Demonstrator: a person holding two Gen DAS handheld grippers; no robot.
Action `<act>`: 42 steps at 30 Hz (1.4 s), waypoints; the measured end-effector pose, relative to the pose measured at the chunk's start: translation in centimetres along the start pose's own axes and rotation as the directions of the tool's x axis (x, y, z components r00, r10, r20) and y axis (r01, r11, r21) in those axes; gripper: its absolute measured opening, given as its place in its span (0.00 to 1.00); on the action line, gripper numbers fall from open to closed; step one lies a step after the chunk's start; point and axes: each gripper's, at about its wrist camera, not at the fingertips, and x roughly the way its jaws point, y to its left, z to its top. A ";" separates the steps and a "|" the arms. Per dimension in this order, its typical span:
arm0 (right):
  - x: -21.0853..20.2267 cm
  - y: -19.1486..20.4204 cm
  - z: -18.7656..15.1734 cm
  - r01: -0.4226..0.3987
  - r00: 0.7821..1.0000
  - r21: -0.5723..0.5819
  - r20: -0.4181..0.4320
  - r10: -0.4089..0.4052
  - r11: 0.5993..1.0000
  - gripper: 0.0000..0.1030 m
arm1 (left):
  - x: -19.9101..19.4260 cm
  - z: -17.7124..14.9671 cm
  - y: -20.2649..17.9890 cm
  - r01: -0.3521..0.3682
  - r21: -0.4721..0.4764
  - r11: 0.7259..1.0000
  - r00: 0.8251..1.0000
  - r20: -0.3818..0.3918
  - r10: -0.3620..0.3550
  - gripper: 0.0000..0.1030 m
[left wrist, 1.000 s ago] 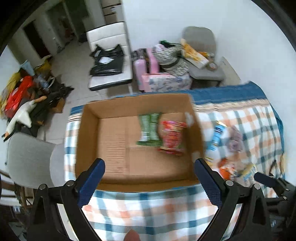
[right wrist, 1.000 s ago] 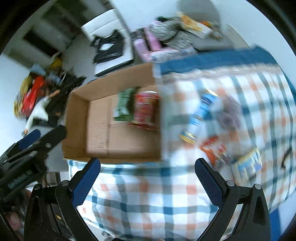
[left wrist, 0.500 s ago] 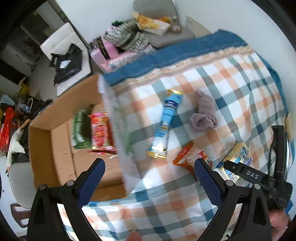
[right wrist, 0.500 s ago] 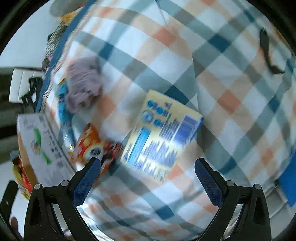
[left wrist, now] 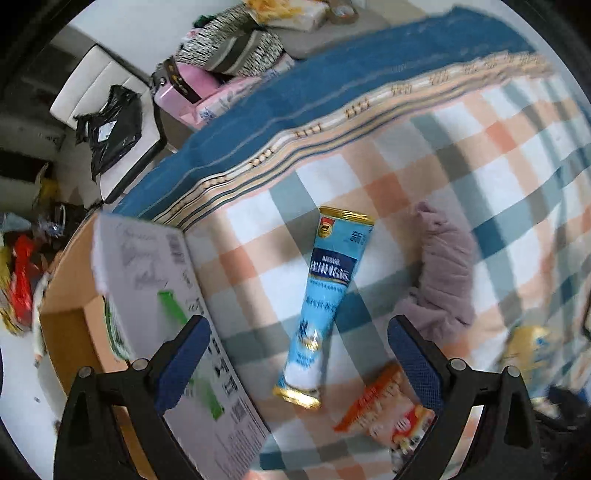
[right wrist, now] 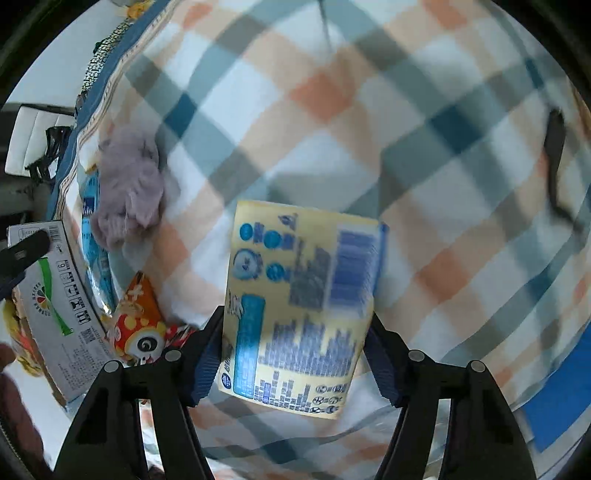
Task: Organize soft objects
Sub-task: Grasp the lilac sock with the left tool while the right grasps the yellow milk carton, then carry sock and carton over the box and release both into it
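Observation:
My left gripper (left wrist: 299,363) is open above a long light-blue packet (left wrist: 327,295) lying on the checked blanket (left wrist: 406,147). A mauve cloth (left wrist: 445,269) lies right of it and an orange-red snack bag (left wrist: 388,413) near the right finger. The cardboard box (left wrist: 74,343) stands at the left, its white flap (left wrist: 173,325) raised. My right gripper (right wrist: 295,360) is open, with its fingers on either side of a yellow-and-blue packet (right wrist: 303,295). The mauve cloth (right wrist: 129,192) and the snack bag (right wrist: 142,325) also show in the right wrist view.
A black strap (right wrist: 554,162) lies on the blanket at the right. Beyond the bed stand a white chair with black bags (left wrist: 107,118), a pink suitcase (left wrist: 184,85) and a grey chair piled with things (left wrist: 295,22). Clutter lies on the floor at the left (left wrist: 18,273).
My left gripper swung right from the box to above the blue packet. My right gripper moved right and down onto the yellow packet, and its fingers have closed in beside it.

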 end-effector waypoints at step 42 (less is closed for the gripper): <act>0.8 0.5 2.5 0.002 0.998 -0.083 -0.069 -0.008 0.997 0.63 | -0.4 -4.0 -7.7 0.231 0.082 0.969 0.973 -0.031 -0.229 0.27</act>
